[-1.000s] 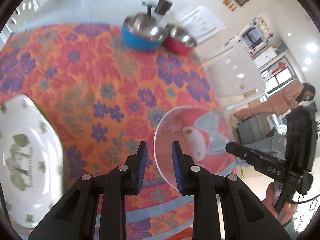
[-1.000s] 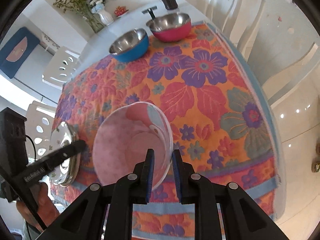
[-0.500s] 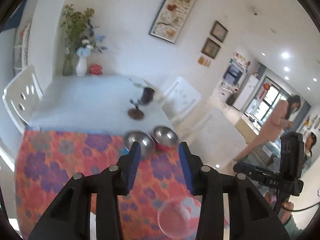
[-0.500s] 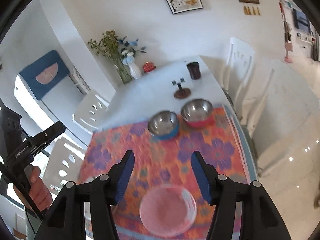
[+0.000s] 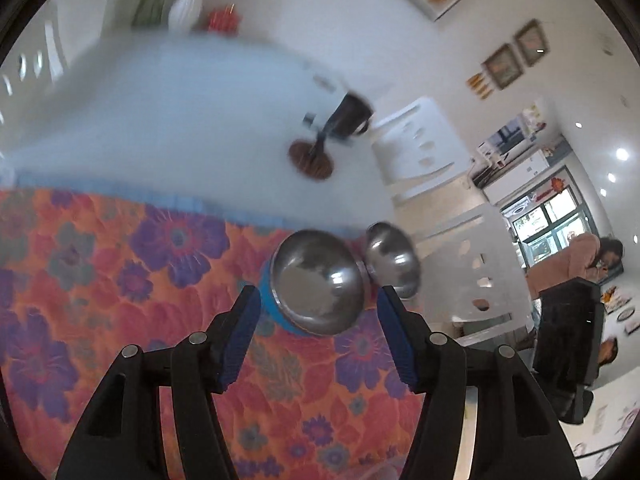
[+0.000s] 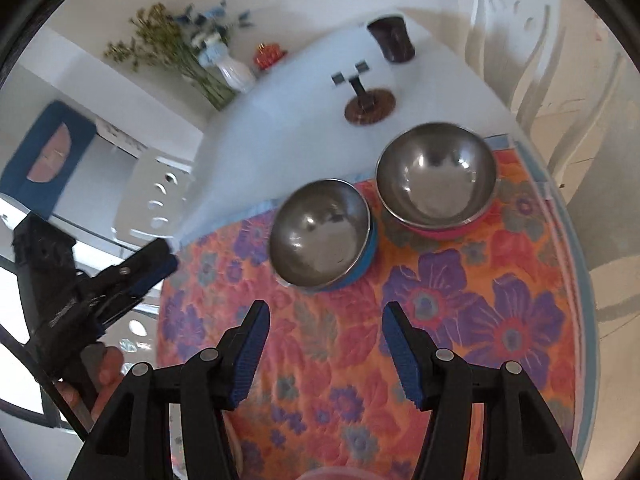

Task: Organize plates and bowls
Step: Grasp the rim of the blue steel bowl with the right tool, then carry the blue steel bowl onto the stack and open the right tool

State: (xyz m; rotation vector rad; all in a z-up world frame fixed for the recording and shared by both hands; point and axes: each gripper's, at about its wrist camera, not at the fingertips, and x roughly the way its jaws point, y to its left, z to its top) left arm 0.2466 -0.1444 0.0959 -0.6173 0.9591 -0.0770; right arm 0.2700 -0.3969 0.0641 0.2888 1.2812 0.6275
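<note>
A blue-sided steel bowl point(image 5: 316, 282) point(image 6: 322, 236) and a pink-sided steel bowl point(image 5: 392, 258) point(image 6: 436, 180) stand side by side at the far edge of the floral tablecloth point(image 5: 100, 280) point(image 6: 480, 320). My left gripper point(image 5: 316, 312) is open and empty, its jaws on either side of the blue bowl in the left wrist view, above it. My right gripper point(image 6: 326, 320) is open and empty, hovering short of the blue bowl. The left gripper also shows at the left of the right wrist view point(image 6: 132, 272). A sliver of the pink plate point(image 6: 332, 474) shows at the bottom edge.
Beyond the cloth the white table point(image 6: 280, 120) carries a dark cup point(image 6: 392, 38), a small stand on a brown coaster point(image 6: 368, 106), a flower vase point(image 6: 232, 72) and a red ornament point(image 6: 268, 54). White chairs point(image 6: 516, 40) point(image 5: 424, 144) stand around. A person point(image 5: 580, 260) stands in the background.
Both grippers let go of the pink plate, opened wide and moved forward and down toward the two steel bowls. The plate has dropped to the bottom edge of view.
</note>
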